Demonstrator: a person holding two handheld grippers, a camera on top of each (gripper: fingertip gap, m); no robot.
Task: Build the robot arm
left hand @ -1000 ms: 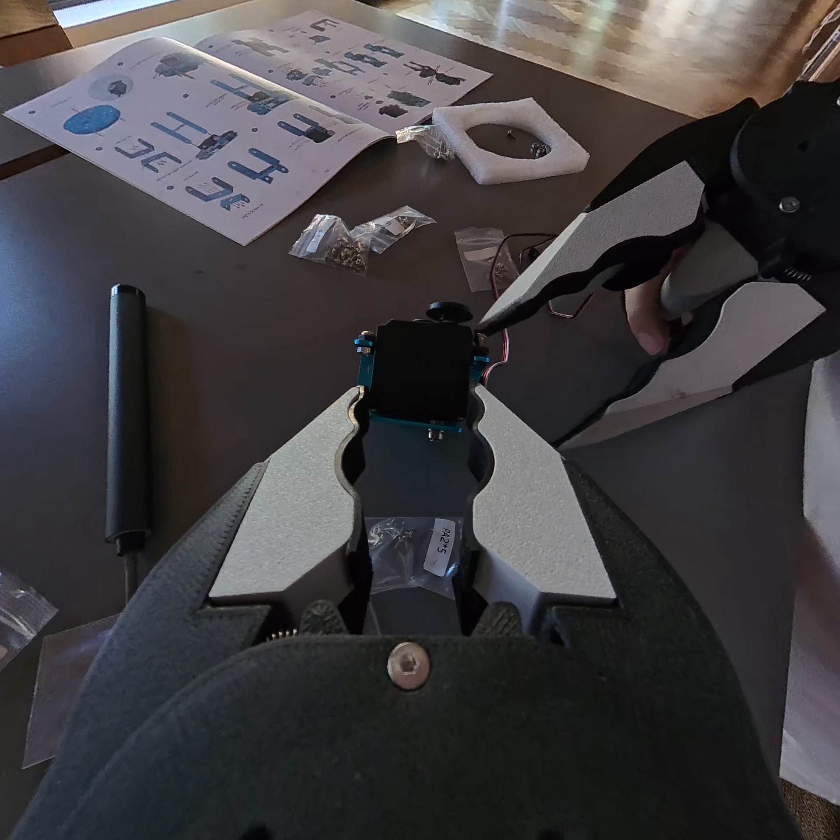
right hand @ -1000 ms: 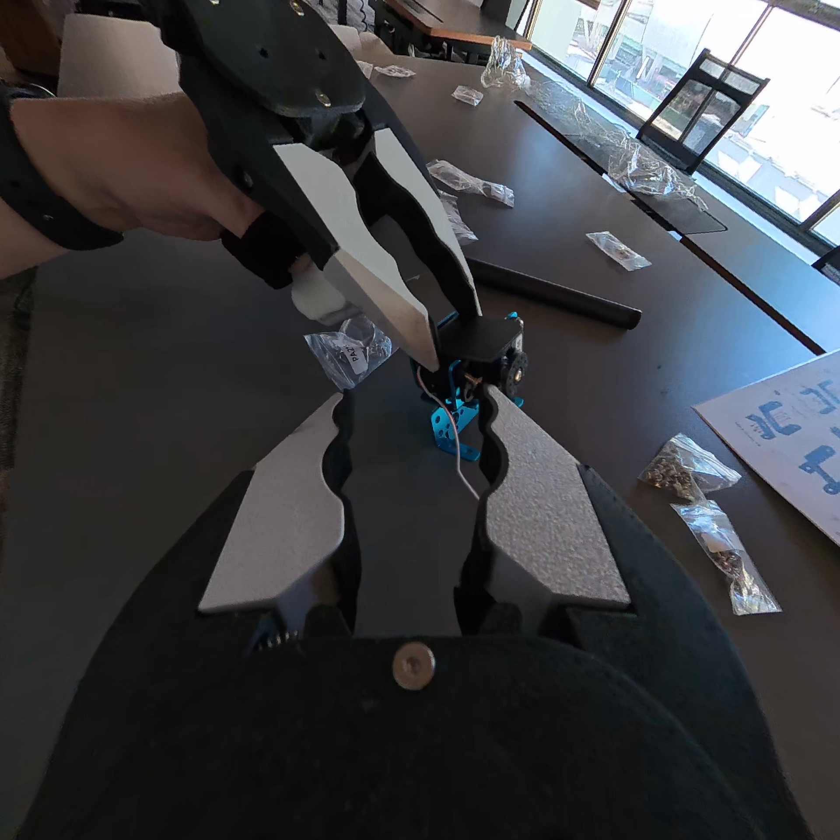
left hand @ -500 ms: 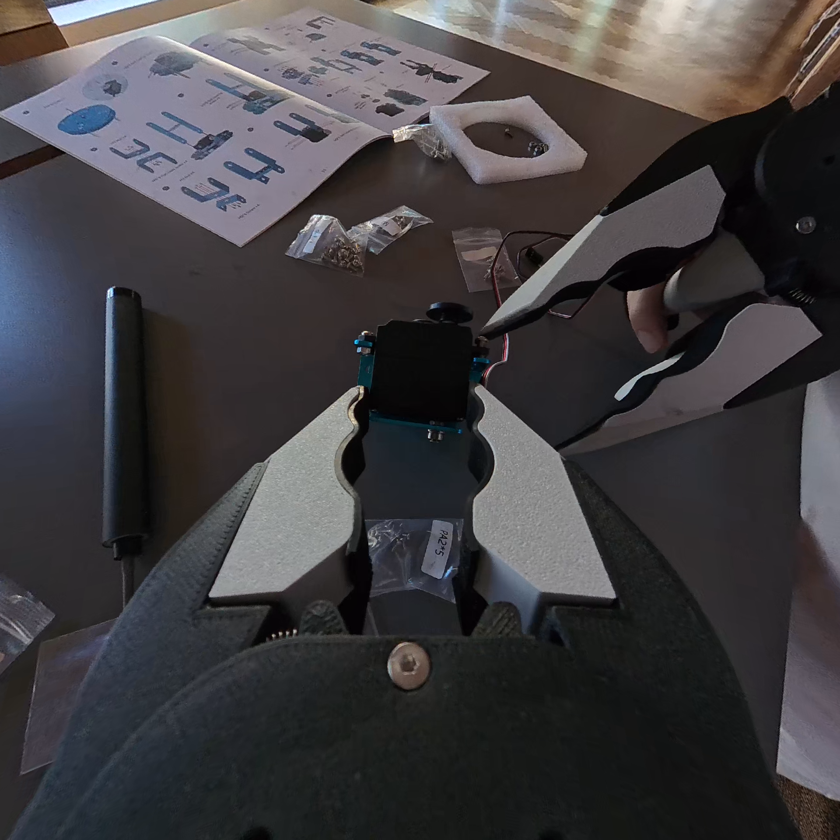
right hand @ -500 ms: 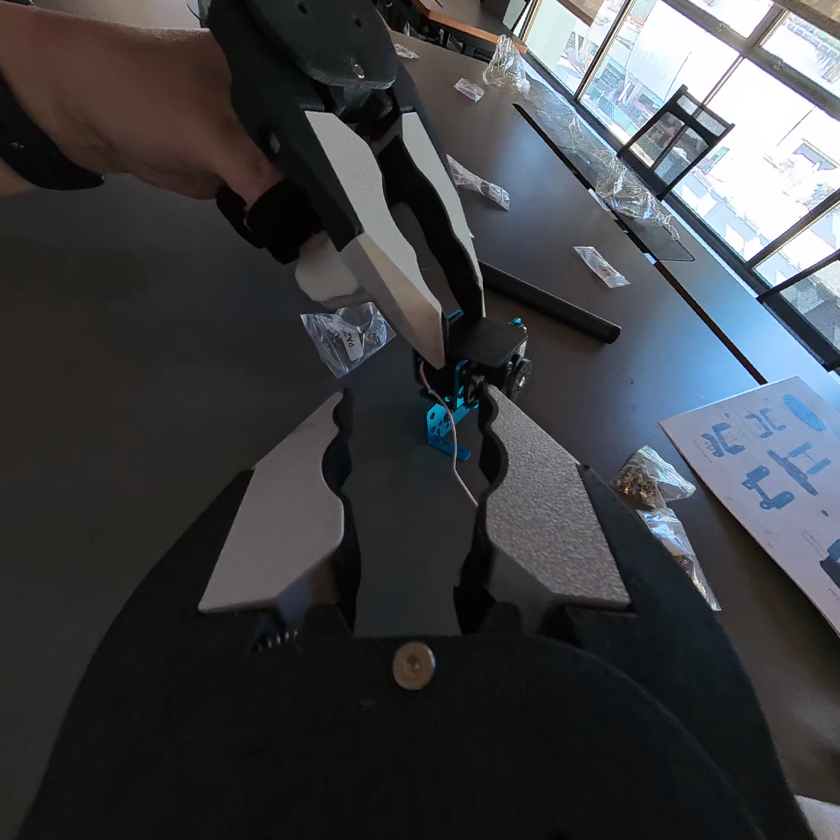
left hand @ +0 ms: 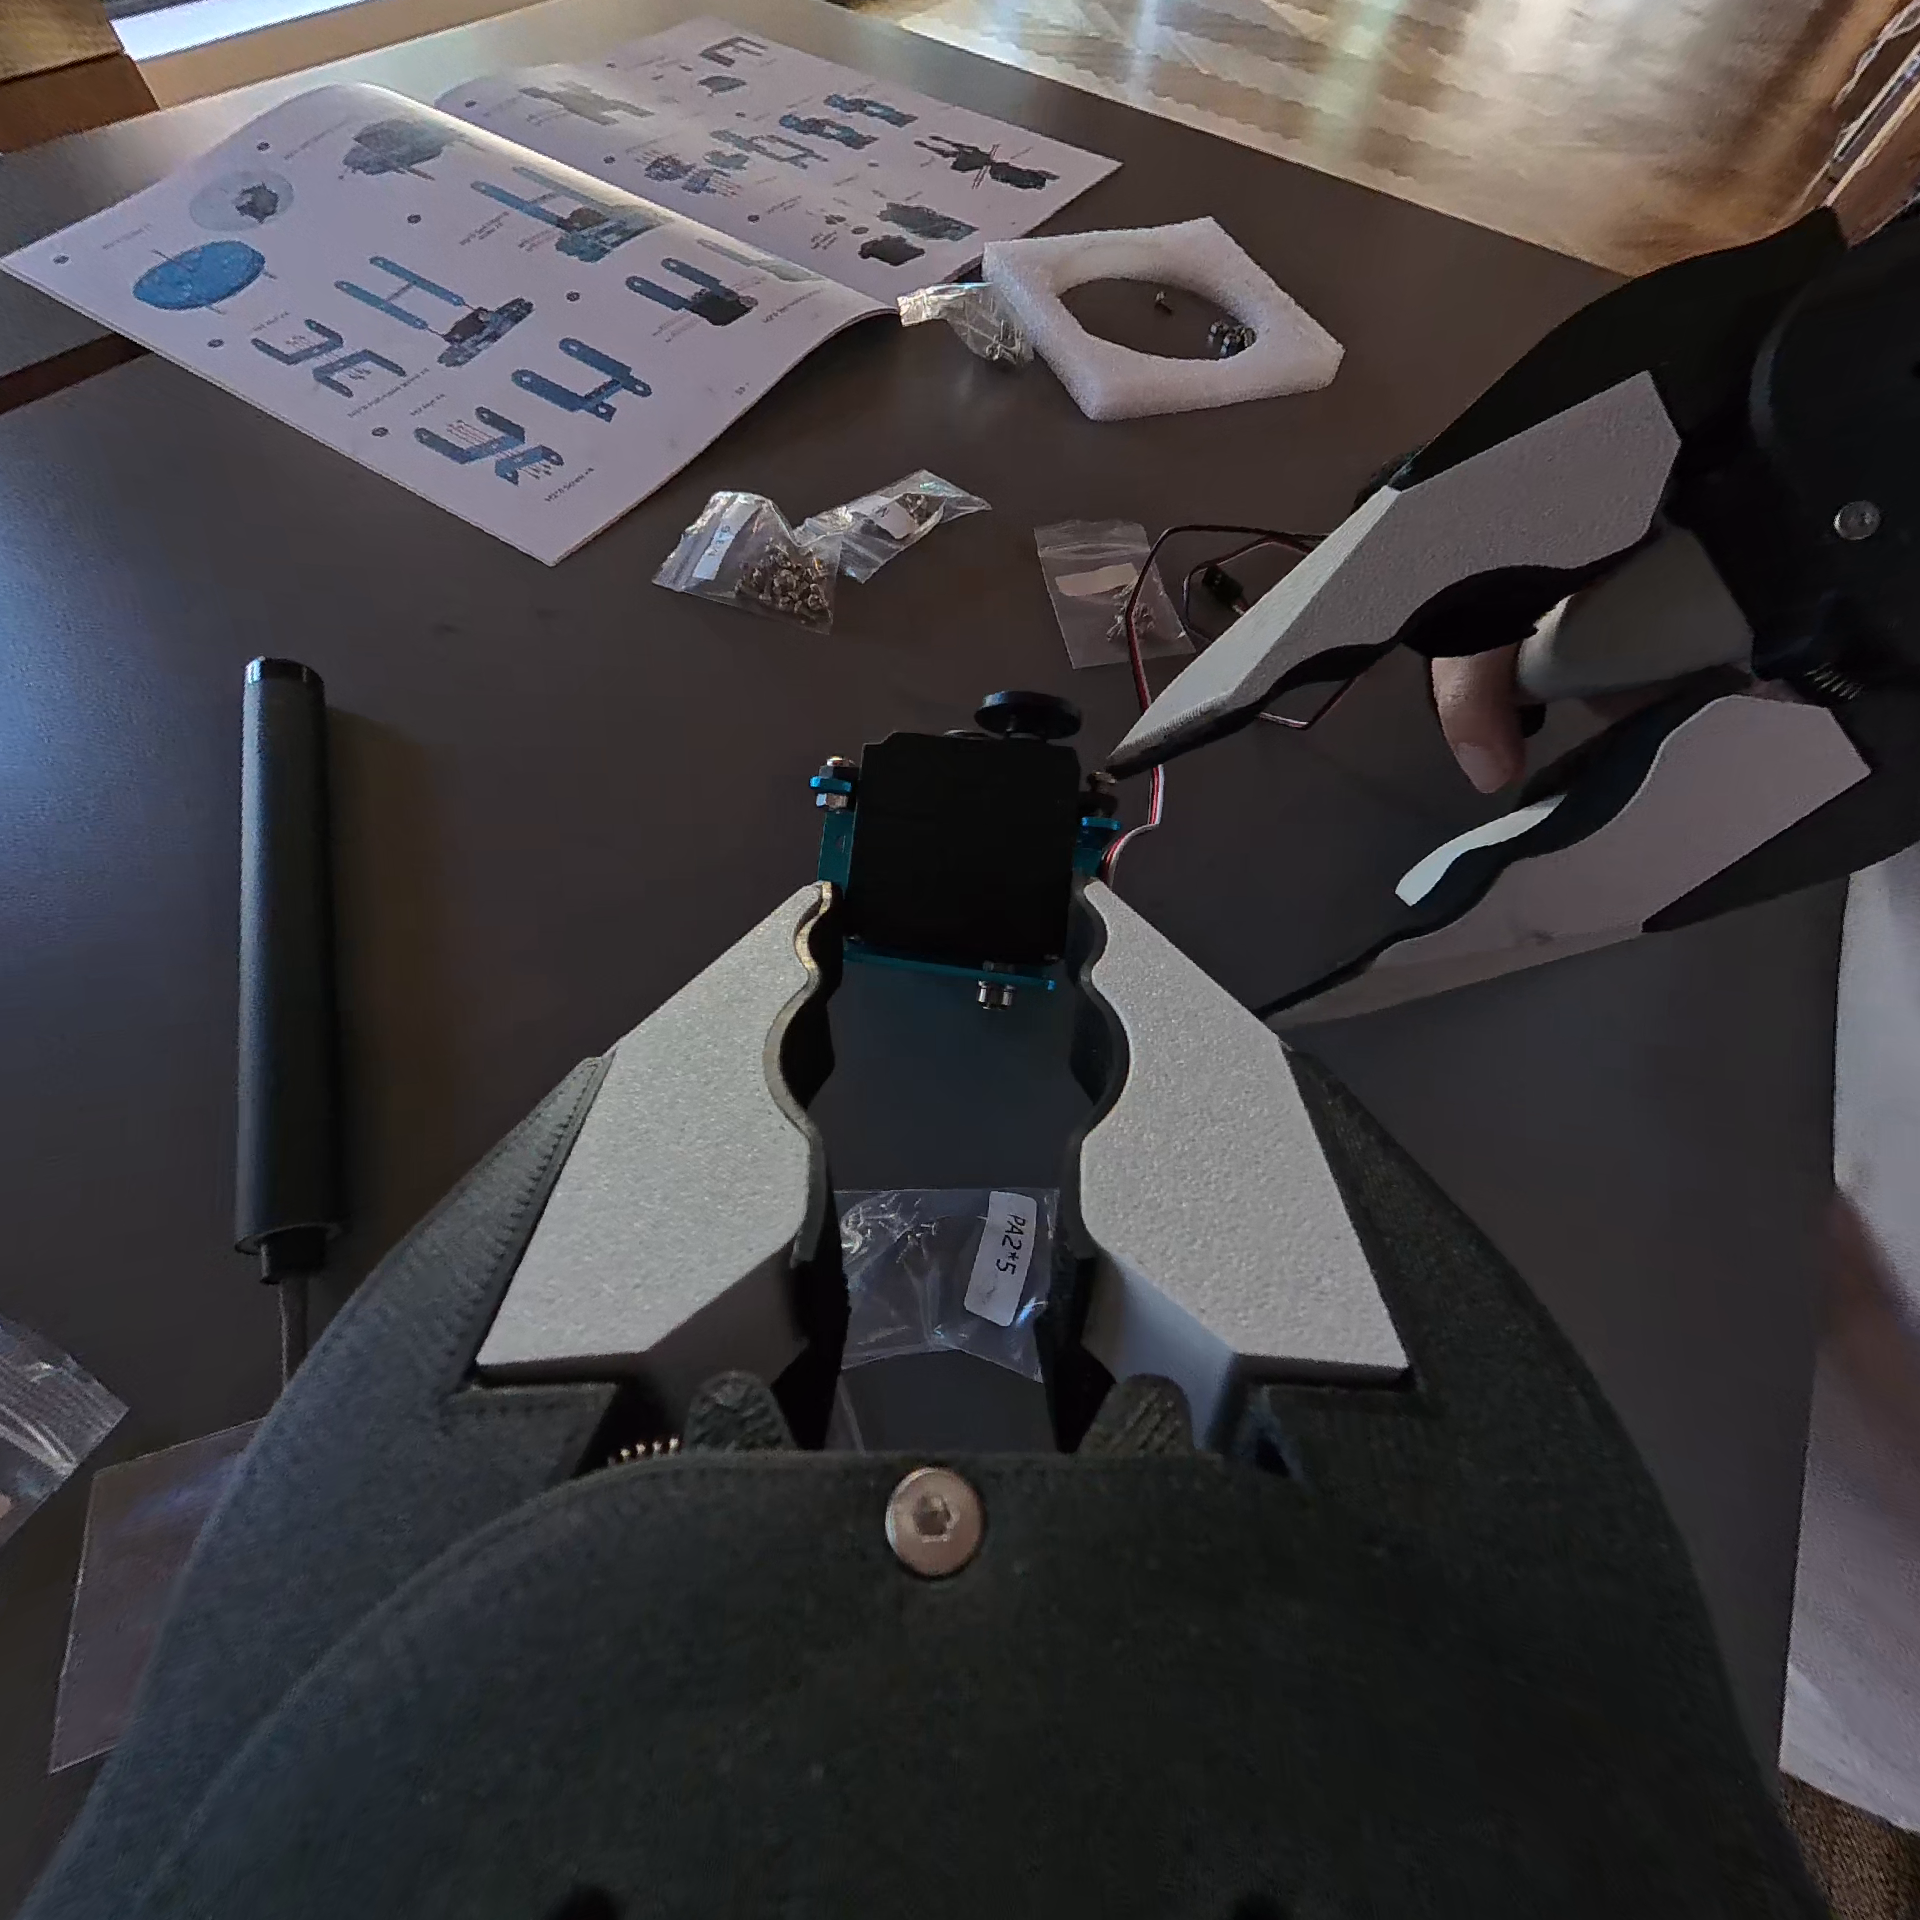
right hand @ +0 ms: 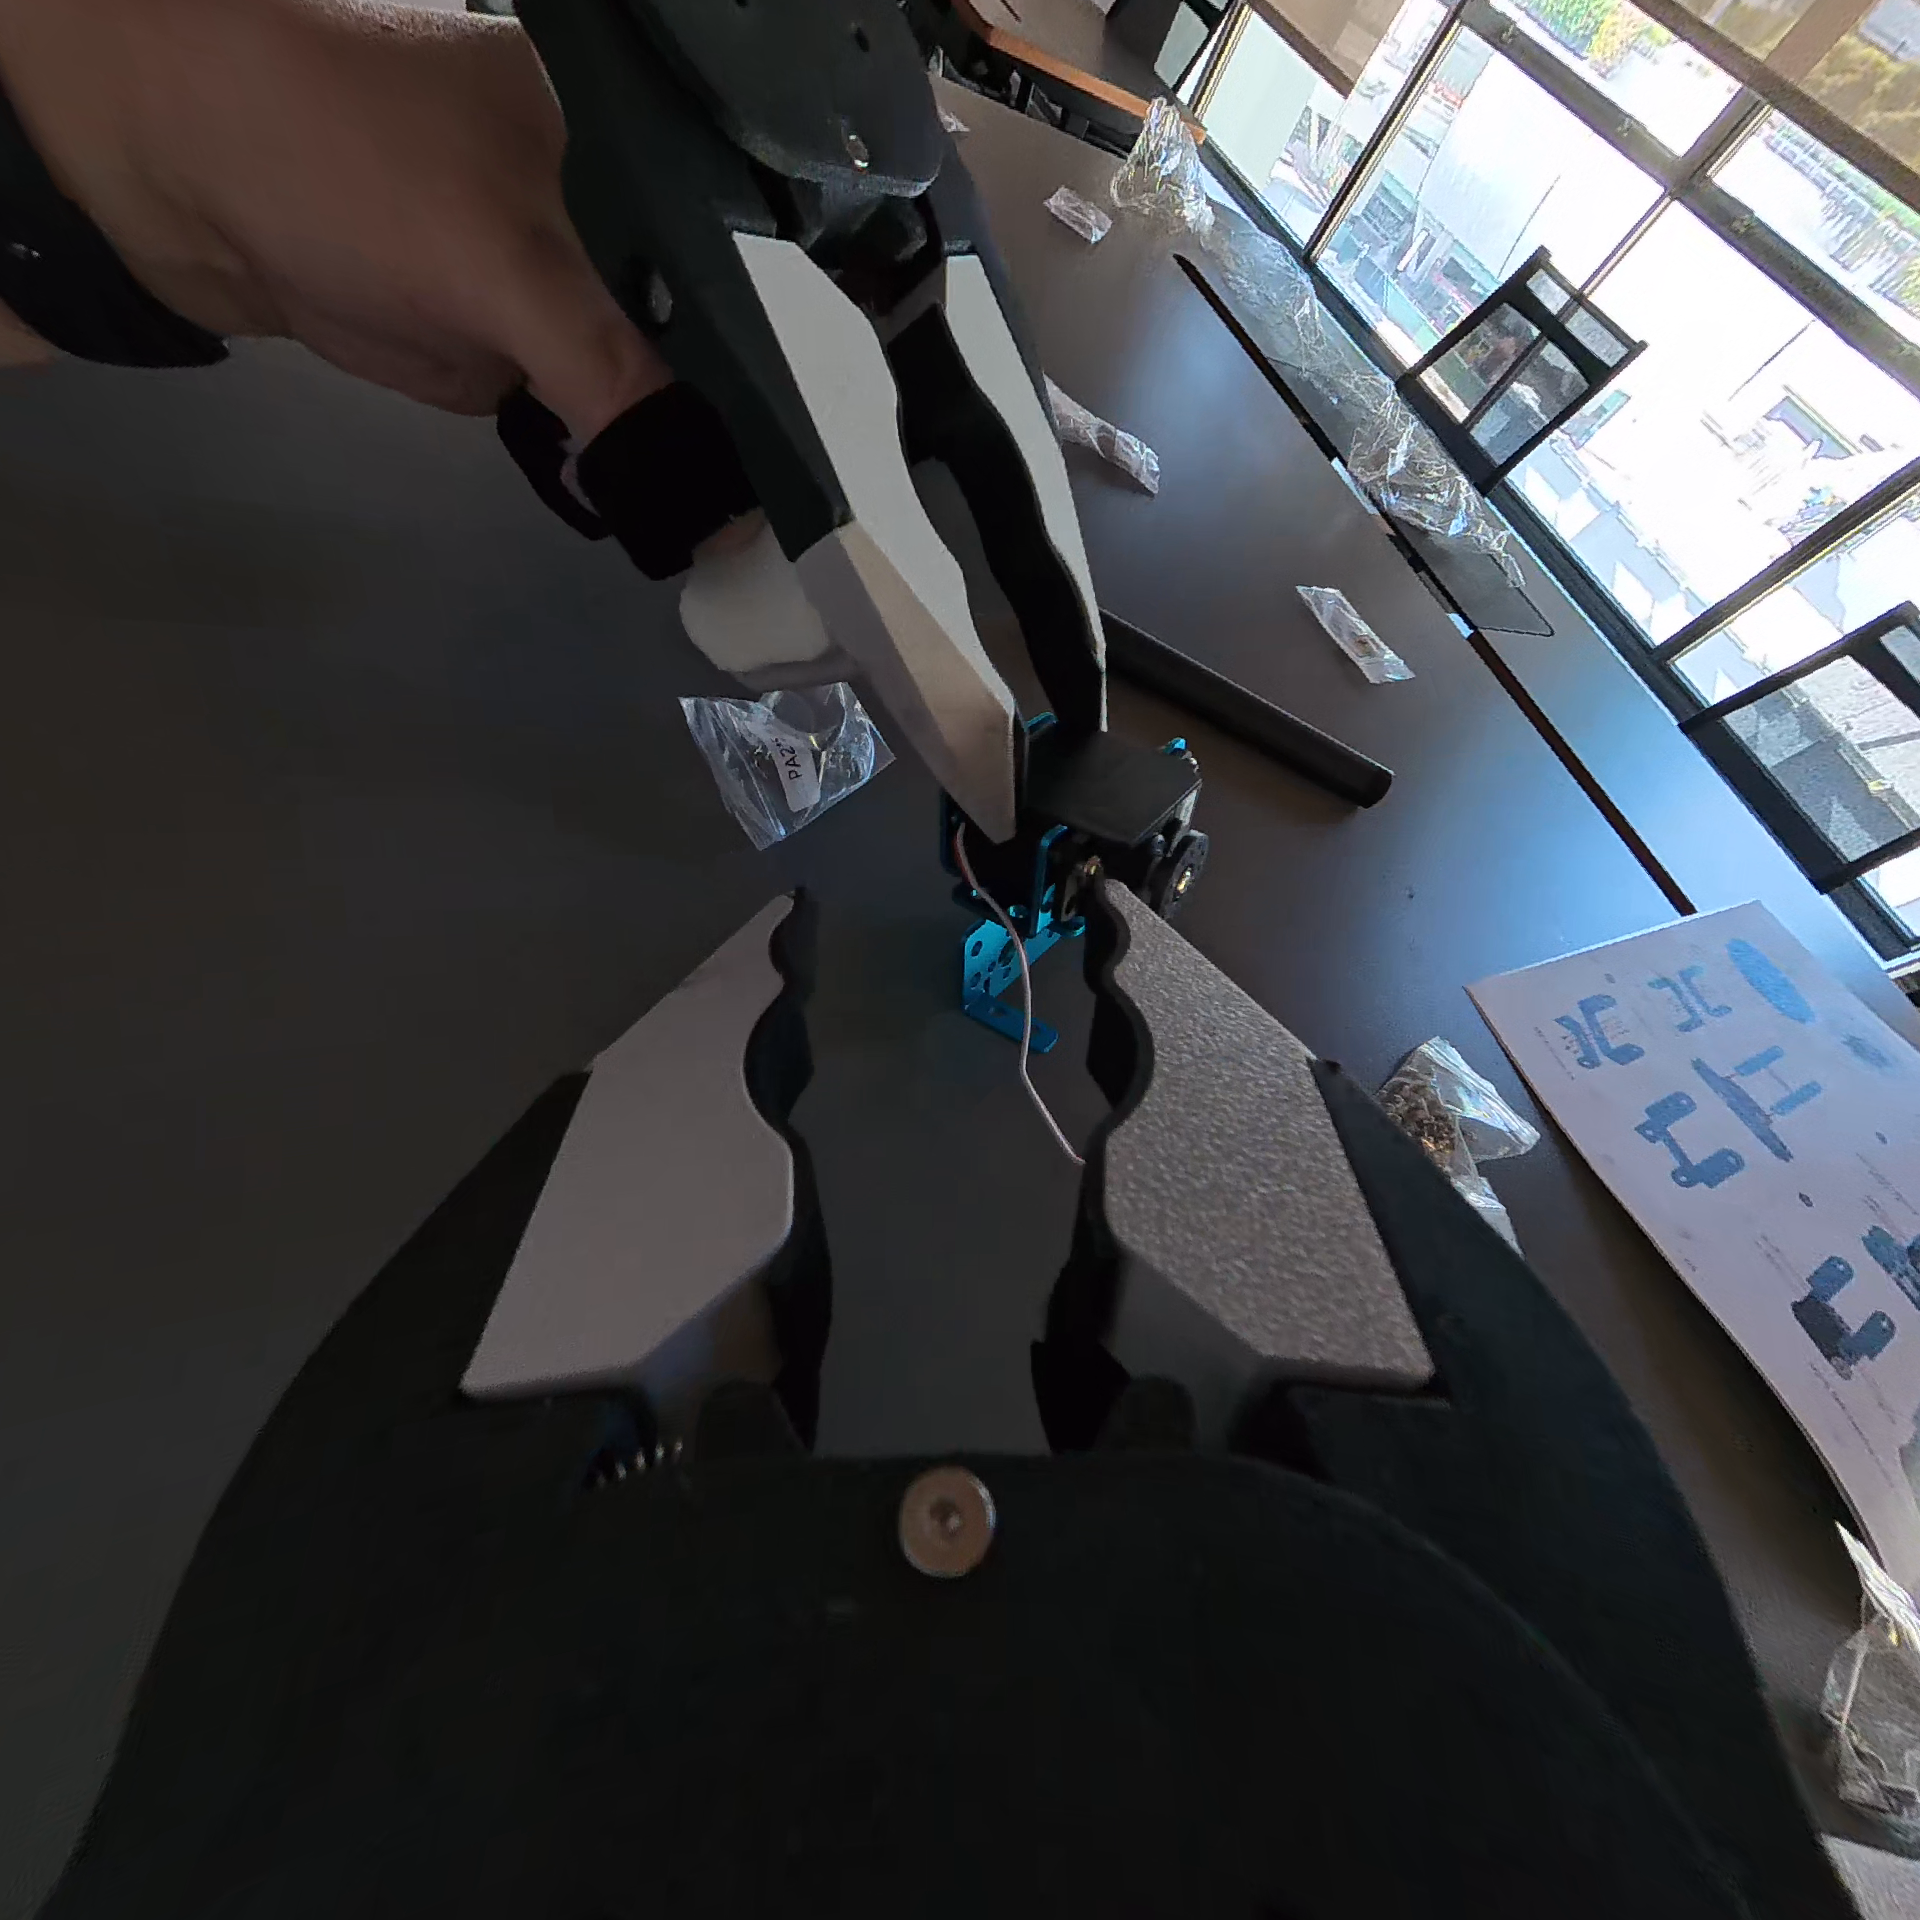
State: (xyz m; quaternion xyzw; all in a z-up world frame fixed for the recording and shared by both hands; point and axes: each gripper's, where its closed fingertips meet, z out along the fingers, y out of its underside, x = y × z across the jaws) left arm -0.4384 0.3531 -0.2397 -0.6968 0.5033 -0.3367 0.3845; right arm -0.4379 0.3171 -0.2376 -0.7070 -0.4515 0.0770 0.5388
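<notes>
The right gripper (right hand: 940, 899) has tilted a little since a moment ago. On the left, the left gripper (left hand: 951, 904) pinches the black servo (left hand: 961, 847) in its blue bracket (right hand: 1003, 961). The right gripper's jaws are spread, one tip touching the servo's right-hand screw.

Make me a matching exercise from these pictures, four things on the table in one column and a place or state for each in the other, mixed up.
1. black servo
2. foam frame
3. black rod
4. instruction booklet

A. lies open, far left
B. left of the servo
C. between the left gripper fingertips
D. white, beside the booklet

Pairs: 1-C, 2-D, 3-B, 4-A
</notes>
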